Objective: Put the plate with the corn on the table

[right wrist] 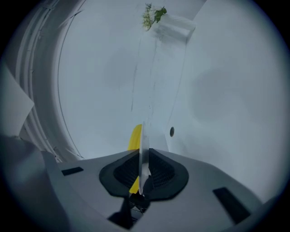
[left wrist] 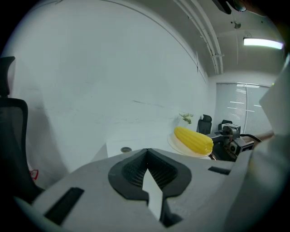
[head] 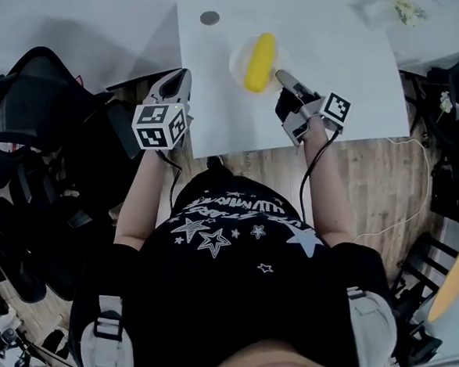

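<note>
Plate with corn is pinched edge-on by right gripper fingers; left gripper fingers meet empty in its view.

Black short-sleeved T-shirt, white stars and white lettering across it; pale grey shoulder straps with black buckles on both sides. Left tongs and right tongs are the same build: light grey moulded shell with dark rectangular slots, black ribbed pads set in a black surround, and a white cube printed with black square markers on each. A thin black cable comes off each of the tongs and runs along the arm.
</note>
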The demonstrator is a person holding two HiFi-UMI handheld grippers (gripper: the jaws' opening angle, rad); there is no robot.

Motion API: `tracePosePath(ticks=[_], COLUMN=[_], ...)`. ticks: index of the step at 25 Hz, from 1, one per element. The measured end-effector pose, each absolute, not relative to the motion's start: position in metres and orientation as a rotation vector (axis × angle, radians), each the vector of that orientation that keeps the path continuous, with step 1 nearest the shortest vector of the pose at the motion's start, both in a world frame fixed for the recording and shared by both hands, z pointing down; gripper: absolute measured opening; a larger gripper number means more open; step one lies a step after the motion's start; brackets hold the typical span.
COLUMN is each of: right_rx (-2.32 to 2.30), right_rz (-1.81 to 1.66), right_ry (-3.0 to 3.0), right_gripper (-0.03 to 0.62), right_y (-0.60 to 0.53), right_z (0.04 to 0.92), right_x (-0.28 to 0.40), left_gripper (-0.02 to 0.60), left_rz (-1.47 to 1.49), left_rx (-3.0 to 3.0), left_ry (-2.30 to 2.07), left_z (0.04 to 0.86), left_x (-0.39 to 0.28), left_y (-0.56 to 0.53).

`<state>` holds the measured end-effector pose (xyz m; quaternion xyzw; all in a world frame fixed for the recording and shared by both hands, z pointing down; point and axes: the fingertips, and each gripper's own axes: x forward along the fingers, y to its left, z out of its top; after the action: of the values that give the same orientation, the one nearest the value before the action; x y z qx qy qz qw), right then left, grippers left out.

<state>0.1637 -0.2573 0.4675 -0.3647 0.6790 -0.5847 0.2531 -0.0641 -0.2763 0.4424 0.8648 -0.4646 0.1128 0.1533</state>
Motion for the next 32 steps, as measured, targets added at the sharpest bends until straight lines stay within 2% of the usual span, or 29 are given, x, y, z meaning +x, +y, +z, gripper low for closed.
tracePosePath(ticks=[32], right_rx=[-0.814], right_rz=[-1.804], right_ry=[2.087], right_gripper=[0.041], right_y=[-0.464], right_z=[0.515], right_x=[0.153], left_gripper=[0.006], left_rz=[0.326], left_rx=[2.227], left_ry=[-1.557], left_z=[0.475], left_x=[-0.043], left_y=[-0.414])
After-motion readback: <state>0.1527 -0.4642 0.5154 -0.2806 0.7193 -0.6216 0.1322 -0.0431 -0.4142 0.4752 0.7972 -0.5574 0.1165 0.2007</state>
